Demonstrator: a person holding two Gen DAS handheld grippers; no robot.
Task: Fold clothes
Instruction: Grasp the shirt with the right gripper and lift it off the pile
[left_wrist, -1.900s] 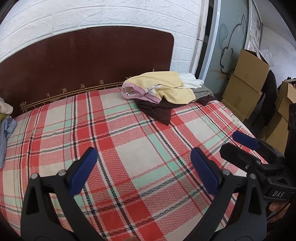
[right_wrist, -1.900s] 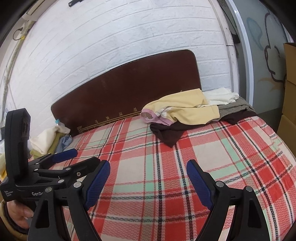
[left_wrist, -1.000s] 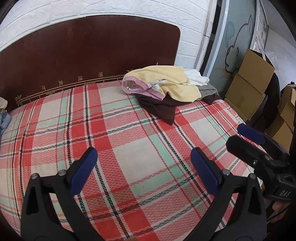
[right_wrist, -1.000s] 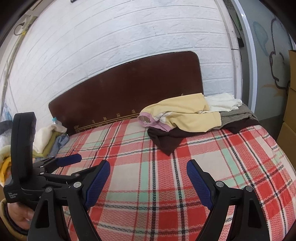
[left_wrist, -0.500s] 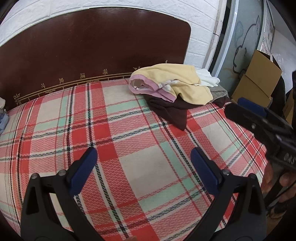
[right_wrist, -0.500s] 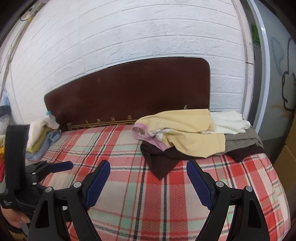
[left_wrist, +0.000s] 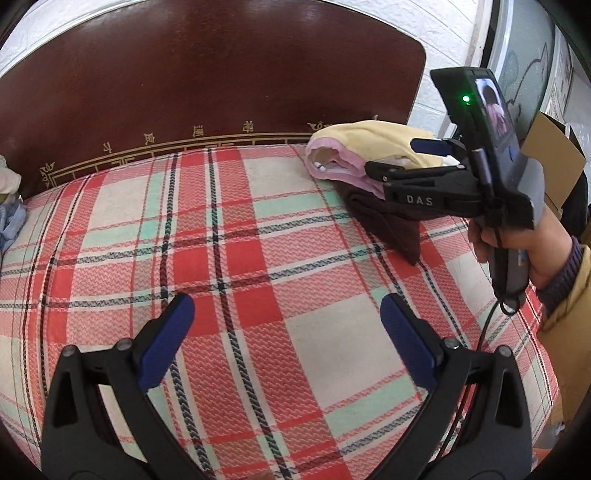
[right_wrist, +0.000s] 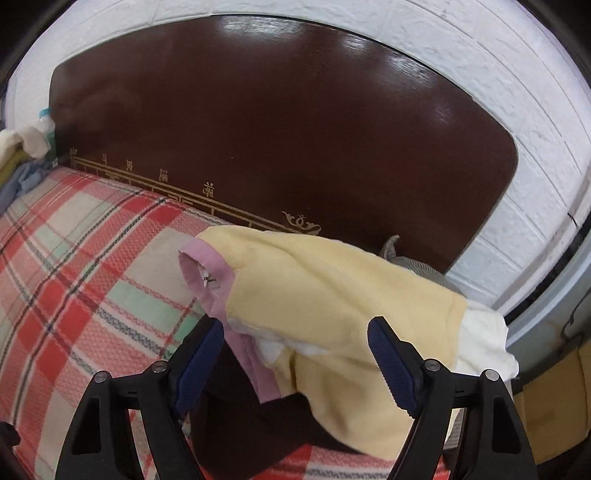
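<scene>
A pile of clothes lies at the bed's far right corner. On top is a pale yellow garment with pink trim (right_wrist: 332, 295), also in the left wrist view (left_wrist: 373, 142). Under it lie a dark brown garment (left_wrist: 391, 221), a white one (right_wrist: 484, 339) and a grey one (right_wrist: 413, 264). My right gripper (right_wrist: 295, 354) is open, its jaws spread just over the yellow garment; it also shows in the left wrist view (left_wrist: 395, 158). My left gripper (left_wrist: 286, 325) is open and empty above the plaid sheet (left_wrist: 236, 258).
A dark wooden headboard (right_wrist: 280, 129) stands against a white brick wall. More clothes (right_wrist: 18, 155) are heaped at the bed's far left. Cardboard boxes (left_wrist: 546, 155) stand to the right of the bed.
My right gripper has moved forward to the clothes pile and now hovers over the yellow garment. My left gripper has drifted a little forward over the sheet.
</scene>
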